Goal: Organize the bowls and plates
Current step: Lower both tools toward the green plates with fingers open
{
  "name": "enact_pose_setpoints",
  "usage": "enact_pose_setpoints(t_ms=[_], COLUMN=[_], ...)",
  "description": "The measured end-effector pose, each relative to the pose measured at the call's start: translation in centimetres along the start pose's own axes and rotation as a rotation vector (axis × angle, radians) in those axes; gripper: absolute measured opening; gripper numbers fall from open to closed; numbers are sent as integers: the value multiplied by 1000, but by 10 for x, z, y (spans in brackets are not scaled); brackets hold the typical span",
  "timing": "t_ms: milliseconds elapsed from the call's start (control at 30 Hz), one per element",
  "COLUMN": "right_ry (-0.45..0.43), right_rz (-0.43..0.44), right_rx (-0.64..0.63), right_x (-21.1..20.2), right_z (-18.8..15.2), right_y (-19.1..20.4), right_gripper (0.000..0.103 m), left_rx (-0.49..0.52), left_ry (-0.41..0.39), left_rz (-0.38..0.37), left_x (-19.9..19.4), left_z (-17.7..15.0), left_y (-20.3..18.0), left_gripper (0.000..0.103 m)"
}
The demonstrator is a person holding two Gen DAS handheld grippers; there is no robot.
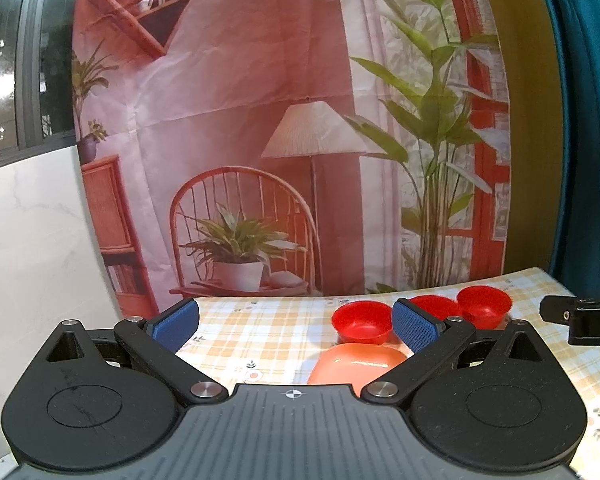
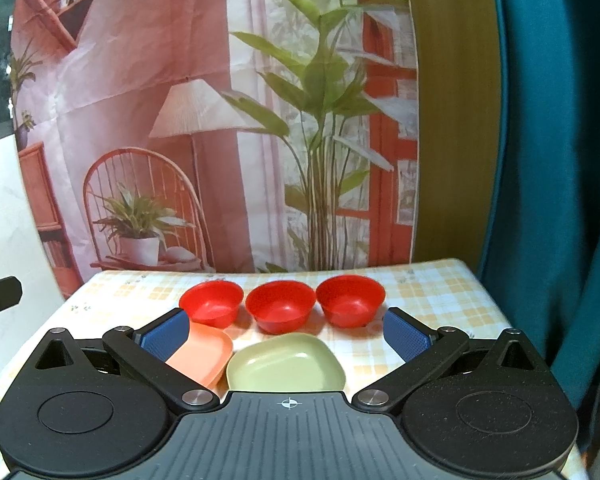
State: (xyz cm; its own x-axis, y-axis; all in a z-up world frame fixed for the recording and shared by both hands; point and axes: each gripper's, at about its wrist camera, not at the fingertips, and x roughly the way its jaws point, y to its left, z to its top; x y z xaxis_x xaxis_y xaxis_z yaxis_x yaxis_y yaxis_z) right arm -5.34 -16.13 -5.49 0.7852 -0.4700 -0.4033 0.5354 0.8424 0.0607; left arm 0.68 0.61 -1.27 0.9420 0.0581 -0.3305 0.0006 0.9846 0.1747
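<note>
Three red bowls stand in a row on the checked tablecloth: left [image 2: 212, 303], middle [image 2: 281, 306], right [image 2: 350, 300]. In front of them lie an orange plate [image 2: 202, 354] and a pale green plate [image 2: 286, 364], side by side and touching. My right gripper [image 2: 286, 330] is open and empty, held above the plates. My left gripper [image 1: 296, 324] is open and empty, to the left of the dishes; its view shows the orange plate [image 1: 356, 364] and the red bowls [image 1: 362, 322], partly hidden by the right finger.
The table [image 2: 440, 300] has a yellow checked cloth and stands against a printed backdrop. A teal curtain [image 2: 560, 160] hangs at the right. The right gripper's body [image 1: 580, 320] shows at the right edge of the left wrist view.
</note>
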Motion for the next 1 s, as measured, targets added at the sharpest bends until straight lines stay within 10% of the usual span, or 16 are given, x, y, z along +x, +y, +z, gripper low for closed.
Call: enact_pose_setpoints(t_ms=[567,1000], right_ry=[222,409], right_rz=[62,109], right_rx=[-20,-46], right_x=[80,108], right_z=[-88,-120], right_y=[15,29], right_gripper=[85,65], left_rx=[3,-55], left_ry=[213,441], left_rz=[-81,-173], left_x=[85,141], left_z=[-85,-138], left_y=[-2,6], left_gripper=[101,61])
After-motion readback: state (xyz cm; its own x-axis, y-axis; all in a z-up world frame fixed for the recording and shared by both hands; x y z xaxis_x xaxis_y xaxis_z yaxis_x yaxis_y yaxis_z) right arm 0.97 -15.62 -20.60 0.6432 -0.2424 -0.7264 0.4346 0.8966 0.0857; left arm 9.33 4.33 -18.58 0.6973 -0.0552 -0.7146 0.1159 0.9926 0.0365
